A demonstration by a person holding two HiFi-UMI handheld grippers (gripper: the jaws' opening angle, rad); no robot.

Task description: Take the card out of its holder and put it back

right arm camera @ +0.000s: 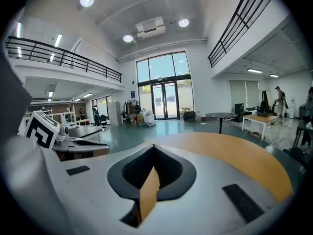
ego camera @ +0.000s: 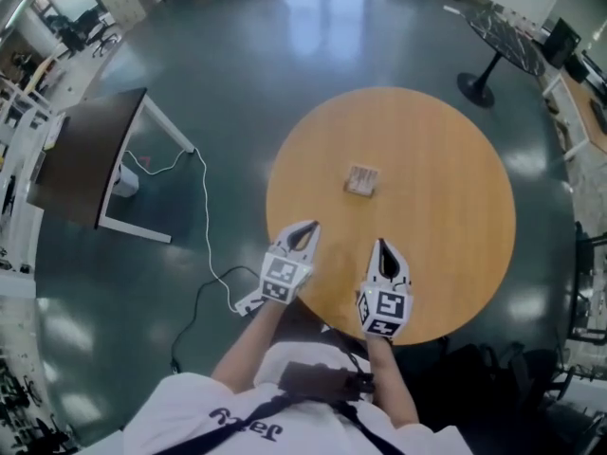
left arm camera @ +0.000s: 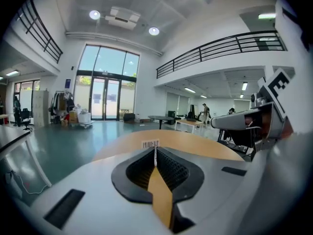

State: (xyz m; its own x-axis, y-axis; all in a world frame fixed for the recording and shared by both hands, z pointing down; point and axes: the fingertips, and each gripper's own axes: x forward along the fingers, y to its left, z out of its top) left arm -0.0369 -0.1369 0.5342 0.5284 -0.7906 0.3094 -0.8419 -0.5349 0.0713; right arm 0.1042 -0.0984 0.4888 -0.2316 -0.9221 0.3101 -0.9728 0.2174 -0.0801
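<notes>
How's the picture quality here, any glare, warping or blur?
Head view: fisheye bends the room, bright glare on the glossy floor, the card holder on the table looks tiny. Both gripper views: dark rounded corners, balcony railings bow.

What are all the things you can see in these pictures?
Round table: one, orange-brown wood, in front of the person.
Card holder: one, pale, with a barcode label, near the table's middle, nothing touching it.
Desk: one, dark top with white legs, on the floor at left.
Cable: one, white, trailing over the floor beside the desk.
Small round table: one, dark, far top right.
Left gripper: one, white and black, shut and empty, over the table's near edge.
Right gripper: one, white and black, shut and empty, beside the left one.
Person's arms: two, reaching from a white shirt at the bottom.
</notes>
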